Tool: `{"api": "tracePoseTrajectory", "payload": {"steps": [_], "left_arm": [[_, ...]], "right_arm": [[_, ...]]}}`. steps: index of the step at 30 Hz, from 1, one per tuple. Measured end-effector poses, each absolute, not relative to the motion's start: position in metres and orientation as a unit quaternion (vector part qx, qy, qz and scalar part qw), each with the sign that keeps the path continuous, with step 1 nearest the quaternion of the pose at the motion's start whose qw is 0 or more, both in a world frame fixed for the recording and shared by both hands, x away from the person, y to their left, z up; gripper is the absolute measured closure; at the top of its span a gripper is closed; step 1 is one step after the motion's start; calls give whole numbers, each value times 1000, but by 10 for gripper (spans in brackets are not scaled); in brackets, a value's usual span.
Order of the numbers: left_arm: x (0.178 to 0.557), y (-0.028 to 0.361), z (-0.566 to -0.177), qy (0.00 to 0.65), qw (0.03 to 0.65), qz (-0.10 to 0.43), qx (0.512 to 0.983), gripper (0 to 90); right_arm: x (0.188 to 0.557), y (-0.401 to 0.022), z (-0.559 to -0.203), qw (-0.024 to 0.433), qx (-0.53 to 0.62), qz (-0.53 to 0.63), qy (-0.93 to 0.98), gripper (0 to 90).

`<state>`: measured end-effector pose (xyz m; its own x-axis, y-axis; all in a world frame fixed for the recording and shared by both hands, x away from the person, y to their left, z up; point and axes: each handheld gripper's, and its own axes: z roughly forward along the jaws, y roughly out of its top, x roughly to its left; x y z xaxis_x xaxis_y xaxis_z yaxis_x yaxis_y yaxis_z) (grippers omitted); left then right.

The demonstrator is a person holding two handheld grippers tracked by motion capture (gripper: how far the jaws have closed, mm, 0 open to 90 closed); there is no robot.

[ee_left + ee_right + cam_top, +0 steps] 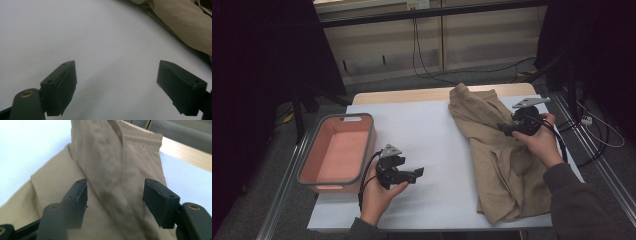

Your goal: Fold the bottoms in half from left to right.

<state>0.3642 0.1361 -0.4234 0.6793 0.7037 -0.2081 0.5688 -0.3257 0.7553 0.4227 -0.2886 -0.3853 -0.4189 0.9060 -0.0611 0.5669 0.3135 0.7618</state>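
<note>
left hand point(379, 192): near table edge, wrapped round left gripper, forearm in from bottom.
left gripper point(418, 173): jaws wide apart, nothing between, nothing touched; hovers over bare white sheet, pointing toward the garment.
left gripper close-up point(116, 91): two black pads far apart, white sheet behind, tan cloth edge at upper right, well apart from pads.
white sheet point(422, 130): covers most of tabletop, plain.
tan garment point(499, 160): on right half of sheet, crumpled and folded lengthwise, runs from far edge to near edge; elastic waistband at far end.
right hand point(539, 140): above garment's middle, gripping right gripper.
right gripper point(503, 128): jaws parted about halfway, no hold; cloth below and beyond, pads not pressing it.
right gripper close-up point(115, 203): pads either side of a raised fold of tan garment point(112, 170); contact with cloth cannot tell.
pink bin point(337, 152): left of sheet, grey rim, just beside left hand.
wooden table edge point(402, 96): bare strip beyond sheet.
far background: dim floor, cables point(422, 60), pale wall panels.
</note>
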Motion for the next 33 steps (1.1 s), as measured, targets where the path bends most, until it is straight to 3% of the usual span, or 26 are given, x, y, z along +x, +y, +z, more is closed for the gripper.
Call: {"api": "tracePoseTrajectory", "payload": {"steps": [6,8,9,11,14,16,24,33], "left_arm": [[366,138,-424,393,427,77,811,165],[367,137,-425,390,426,75,813,166],[367,137,-425,388,426,75,814,167],[367,137,-425,386,425,74,815,168],[368,136,-427,388,425,72,815,171],[368,137,-428,389,422,71,816,171],[369,136,-429,390,422,70,815,173],[375,131,-434,392,419,67,816,174]], "right_arm": [[444,-268,-381,248,472,348,771,411],[450,-262,-381,252,463,343,778,538],[452,-259,-381,256,459,339,781,561],[455,-256,-383,248,458,343,782,709],[459,-253,-385,232,453,345,789,841],[460,-253,-387,226,454,349,788,881],[467,-274,-382,214,483,383,757,891],[486,-316,-384,233,534,370,723,892]]}}
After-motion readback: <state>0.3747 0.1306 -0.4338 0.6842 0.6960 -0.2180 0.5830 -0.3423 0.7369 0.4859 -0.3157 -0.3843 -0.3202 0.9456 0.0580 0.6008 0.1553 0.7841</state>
